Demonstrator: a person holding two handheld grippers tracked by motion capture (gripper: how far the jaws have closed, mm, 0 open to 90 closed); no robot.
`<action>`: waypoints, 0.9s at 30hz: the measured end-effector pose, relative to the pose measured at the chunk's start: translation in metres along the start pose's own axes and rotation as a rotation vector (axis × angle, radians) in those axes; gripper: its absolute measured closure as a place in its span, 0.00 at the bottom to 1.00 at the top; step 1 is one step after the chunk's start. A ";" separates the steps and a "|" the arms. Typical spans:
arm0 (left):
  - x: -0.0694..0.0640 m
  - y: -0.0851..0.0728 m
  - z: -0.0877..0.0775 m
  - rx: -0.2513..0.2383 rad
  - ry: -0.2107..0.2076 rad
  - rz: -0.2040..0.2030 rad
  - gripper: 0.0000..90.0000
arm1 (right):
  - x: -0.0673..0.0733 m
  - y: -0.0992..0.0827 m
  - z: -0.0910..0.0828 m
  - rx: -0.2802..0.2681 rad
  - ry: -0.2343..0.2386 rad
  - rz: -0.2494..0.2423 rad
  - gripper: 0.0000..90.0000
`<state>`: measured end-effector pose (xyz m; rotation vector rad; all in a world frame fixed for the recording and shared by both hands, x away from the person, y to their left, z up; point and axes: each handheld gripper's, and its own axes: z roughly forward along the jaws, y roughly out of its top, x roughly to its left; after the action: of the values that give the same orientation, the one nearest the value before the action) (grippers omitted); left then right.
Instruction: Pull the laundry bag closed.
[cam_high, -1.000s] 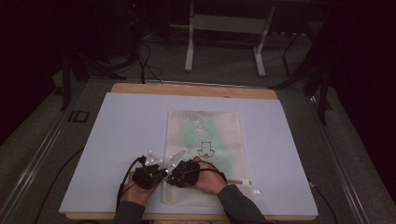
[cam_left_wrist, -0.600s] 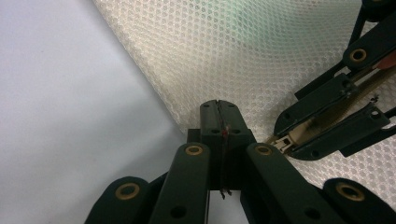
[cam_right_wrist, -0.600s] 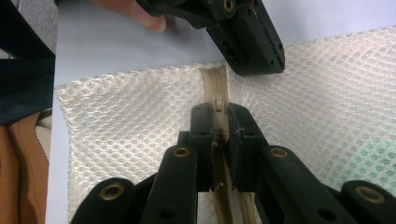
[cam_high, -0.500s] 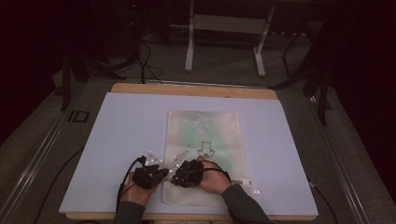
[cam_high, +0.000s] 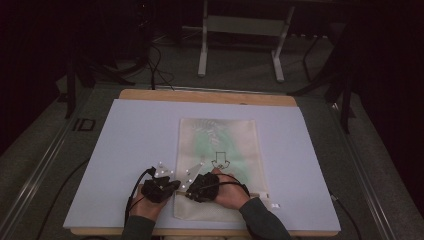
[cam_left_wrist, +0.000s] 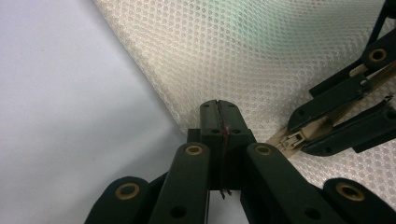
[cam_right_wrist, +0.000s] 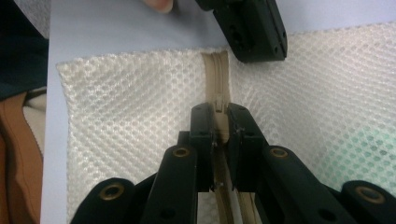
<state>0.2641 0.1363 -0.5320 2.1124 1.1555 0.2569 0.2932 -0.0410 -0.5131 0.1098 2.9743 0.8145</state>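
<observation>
The mesh bag (cam_high: 218, 165) lies flat on the bench (cam_high: 125, 145), unmoved since the earlier frames. The left gripper (cam_left_wrist: 218, 120), at the bag's 7 o'clock corner, stays clenched on the mesh edge. The right gripper (cam_right_wrist: 219, 122) grasps the zipper slider (cam_right_wrist: 218, 103) and has shifted slightly toward 9 o'clock, close beside the left.

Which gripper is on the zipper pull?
The right gripper: its jaws are closed around the zipper pull on the mesh bag. The left gripper is shut on the bag's mesh edge beside the zipper's end.
</observation>
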 end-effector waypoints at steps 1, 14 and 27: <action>0.000 0.000 0.000 0.000 0.000 0.000 1.00 | 0.000 0.000 0.000 0.000 0.000 0.000 0.91; 0.002 0.000 0.000 -0.001 -0.015 -0.012 1.00 | 0.003 -0.005 -0.006 0.040 -0.021 -0.026 0.91; 0.002 0.000 0.000 -0.001 -0.015 -0.012 1.00 | 0.008 -0.009 -0.013 0.098 -0.047 -0.055 0.91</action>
<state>0.2651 0.1384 -0.5326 2.1026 1.1582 0.2361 0.2841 -0.0546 -0.5062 0.0506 2.9584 0.6513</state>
